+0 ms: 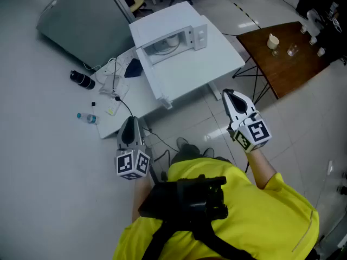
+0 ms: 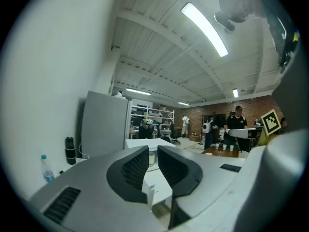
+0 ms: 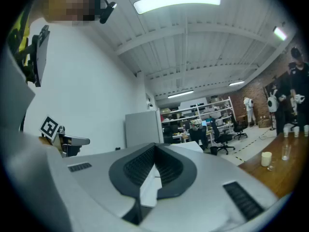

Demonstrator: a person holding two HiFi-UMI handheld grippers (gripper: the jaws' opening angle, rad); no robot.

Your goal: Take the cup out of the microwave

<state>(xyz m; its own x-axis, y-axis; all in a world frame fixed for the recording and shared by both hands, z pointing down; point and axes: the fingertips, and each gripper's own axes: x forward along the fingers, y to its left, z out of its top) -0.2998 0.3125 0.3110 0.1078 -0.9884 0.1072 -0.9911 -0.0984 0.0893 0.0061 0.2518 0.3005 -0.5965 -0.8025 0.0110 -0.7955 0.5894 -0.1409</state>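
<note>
A white microwave (image 1: pixel 172 32) stands on a low white table (image 1: pixel 217 58), its front open toward me. Inside the cavity a pale round shape shows; in the left gripper view it reads as a small white cup (image 2: pixel 152 157) seen far off through the slit between the jaws. My left gripper (image 1: pixel 130 119) hovers over the floor short of the table's left corner, jaws all but closed and holding nothing. My right gripper (image 1: pixel 226 93) is level, off the table's right corner, jaws shut and empty. Both are well short of the microwave.
A brown wooden table (image 1: pixel 295 64) with a cup and glasses stands at the right. A grey cabinet (image 1: pixel 81 15) is at the back left. A black flask (image 1: pixel 82 79), a water bottle (image 1: pixel 87 118) and cables lie at the white table's left end. People stand far behind.
</note>
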